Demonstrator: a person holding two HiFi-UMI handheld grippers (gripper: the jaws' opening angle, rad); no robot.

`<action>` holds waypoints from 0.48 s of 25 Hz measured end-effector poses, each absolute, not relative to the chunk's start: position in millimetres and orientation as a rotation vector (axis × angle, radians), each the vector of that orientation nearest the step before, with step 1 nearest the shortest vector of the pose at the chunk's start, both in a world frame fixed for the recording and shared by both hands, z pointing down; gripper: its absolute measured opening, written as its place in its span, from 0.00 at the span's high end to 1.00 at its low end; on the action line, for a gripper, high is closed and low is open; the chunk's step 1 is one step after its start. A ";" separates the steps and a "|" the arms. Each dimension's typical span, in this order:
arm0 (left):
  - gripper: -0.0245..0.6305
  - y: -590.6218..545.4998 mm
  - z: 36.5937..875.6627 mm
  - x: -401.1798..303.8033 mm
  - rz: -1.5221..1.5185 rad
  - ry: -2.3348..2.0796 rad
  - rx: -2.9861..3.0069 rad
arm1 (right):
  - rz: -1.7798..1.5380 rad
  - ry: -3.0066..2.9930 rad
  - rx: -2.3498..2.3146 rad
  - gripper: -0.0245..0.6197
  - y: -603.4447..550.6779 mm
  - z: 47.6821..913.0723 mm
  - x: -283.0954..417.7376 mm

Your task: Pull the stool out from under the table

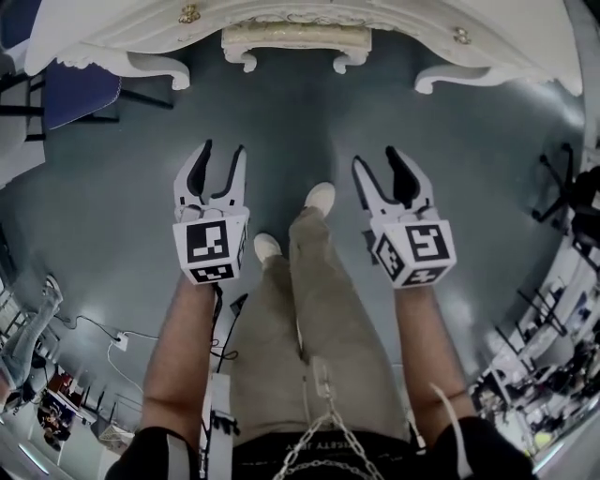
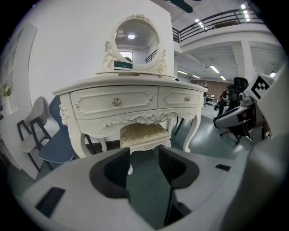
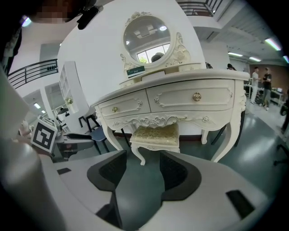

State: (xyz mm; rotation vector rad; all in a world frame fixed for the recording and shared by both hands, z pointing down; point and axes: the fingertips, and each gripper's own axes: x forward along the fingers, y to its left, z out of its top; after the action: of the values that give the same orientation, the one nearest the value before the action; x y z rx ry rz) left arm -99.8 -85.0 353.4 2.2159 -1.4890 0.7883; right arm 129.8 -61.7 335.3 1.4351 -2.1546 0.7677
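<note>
- Grey-green floor (image 1: 281,122) spreads out wide in front of you.
- The white carved surface (image 1: 450,28) stands ahead, with an oval mirror (image 2: 136,39) on top.
- The stool (image 1: 296,39) sits tucked under it, between the front legs, its cushion just below the carved apron.
- Your left gripper (image 1: 223,150) hovers well short of the stool, fingers spread apart and holding nothing.
- Your right gripper (image 1: 375,157) is level beside it, fingers parted and empty too.

Head view looks down from up high. Left gripper view and right gripper view face forward, sharing the table (image 2: 135,101) and stool (image 2: 143,135).
</note>
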 end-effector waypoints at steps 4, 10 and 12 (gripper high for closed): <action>0.69 -108.4 356.3 -94.9 0.819 -1.534 2.189 | 0.780 -2.158 1.385 0.64 -80.2 340.6 146.4; 0.69 -137.3 371.6 -91.7 0.806 -1.599 2.114 | 0.710 -2.194 1.284 0.64 -120.1 354.3 160.5; 0.69 -137.6 380.9 -85.3 0.821 -1.577 2.110 | 0.699 -2.190 1.261 0.64 -127.1 361.5 163.0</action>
State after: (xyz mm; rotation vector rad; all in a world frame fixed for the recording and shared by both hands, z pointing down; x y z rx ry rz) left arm -85.3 -137.6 380.9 2.1096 -1.5771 0.8208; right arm 163.0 -127.1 361.5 1.2615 -2.1900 0.6993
